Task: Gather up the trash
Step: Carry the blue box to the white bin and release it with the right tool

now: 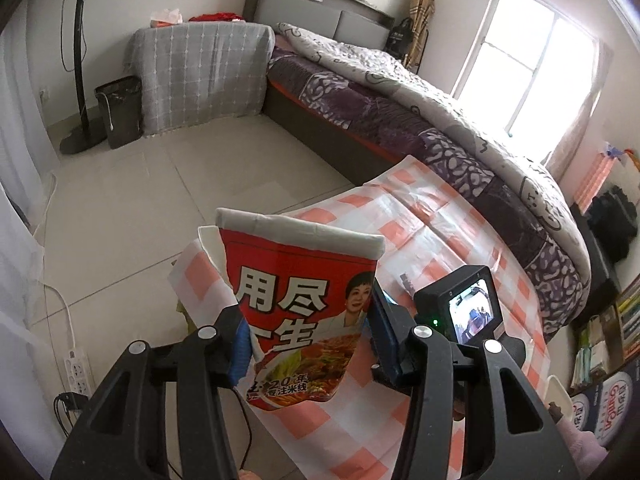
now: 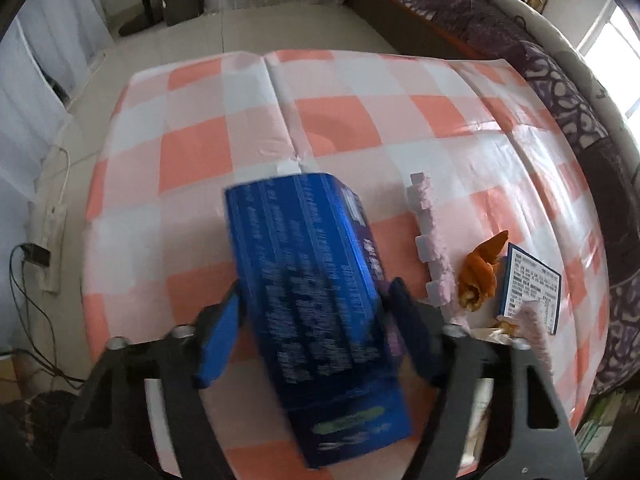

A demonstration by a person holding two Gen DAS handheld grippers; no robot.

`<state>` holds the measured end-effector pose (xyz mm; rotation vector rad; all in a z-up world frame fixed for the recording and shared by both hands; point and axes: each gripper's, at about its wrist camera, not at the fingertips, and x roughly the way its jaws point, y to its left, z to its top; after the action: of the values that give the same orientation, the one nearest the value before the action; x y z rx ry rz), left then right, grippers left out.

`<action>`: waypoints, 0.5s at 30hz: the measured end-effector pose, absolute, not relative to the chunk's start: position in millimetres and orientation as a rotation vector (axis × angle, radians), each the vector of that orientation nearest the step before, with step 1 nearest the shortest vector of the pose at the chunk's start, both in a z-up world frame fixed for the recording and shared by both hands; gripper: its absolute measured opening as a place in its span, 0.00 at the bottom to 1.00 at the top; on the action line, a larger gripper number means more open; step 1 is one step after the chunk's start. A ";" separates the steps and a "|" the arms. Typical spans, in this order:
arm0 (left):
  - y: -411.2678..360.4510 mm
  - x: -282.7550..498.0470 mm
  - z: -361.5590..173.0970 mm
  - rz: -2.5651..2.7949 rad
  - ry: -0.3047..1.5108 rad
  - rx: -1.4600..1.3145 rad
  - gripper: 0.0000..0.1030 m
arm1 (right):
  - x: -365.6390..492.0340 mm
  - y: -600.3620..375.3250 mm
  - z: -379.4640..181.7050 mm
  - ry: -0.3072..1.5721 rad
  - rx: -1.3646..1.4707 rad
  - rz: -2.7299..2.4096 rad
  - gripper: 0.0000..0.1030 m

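Both grippers (image 1: pixel 306 340) (image 2: pixel 314 320) apparently grip trash: noodle cup (image 1: pixel 304 300), blue carton (image 2: pixel 316 288).

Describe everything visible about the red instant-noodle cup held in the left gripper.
The red paper instant-noodle cup is a crushed, torn tub with a white rolled rim, large white Chinese characters, a printed portrait and a picture of noodles. Its side is split, with ragged edges near the lower left. It stands roughly upright, rim uppermost and tilted slightly, lifted above the orange-and-white checked tablecloth. The left gripper is shut on it, one blue pad pressing each side of its lower half. Its inside is hidden.
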<state>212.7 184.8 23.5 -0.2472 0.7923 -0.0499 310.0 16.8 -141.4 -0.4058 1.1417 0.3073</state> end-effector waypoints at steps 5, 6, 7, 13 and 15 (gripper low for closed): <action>185.2 212.7 21.6 -0.050 0.796 -0.249 0.49 | 304.7 6.4 -131.5 1.106 -0.353 0.288 0.54; 184.6 212.3 21.2 -0.052 0.797 -0.247 0.49 | 304.0 4.8 -129.4 1.095 -0.345 0.279 0.54; 183.6 212.0 20.7 -0.054 0.797 -0.244 0.49 | 301.5 2.7 -125.4 1.080 -0.330 0.269 0.54; 177.3 210.2 21.2 -0.069 0.790 -0.235 0.49 | 291.7 -5.4 -93.9 0.975 -0.262 0.237 0.54; 174.7 208.8 22.4 -0.073 0.784 -0.231 0.49 | 286.7 -10.5 -77.0 0.928 -0.221 0.228 0.54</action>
<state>208.8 174.7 22.4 -0.2311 0.7837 -0.0726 286.7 -10.5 -77.0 -0.2214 0.9279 0.2282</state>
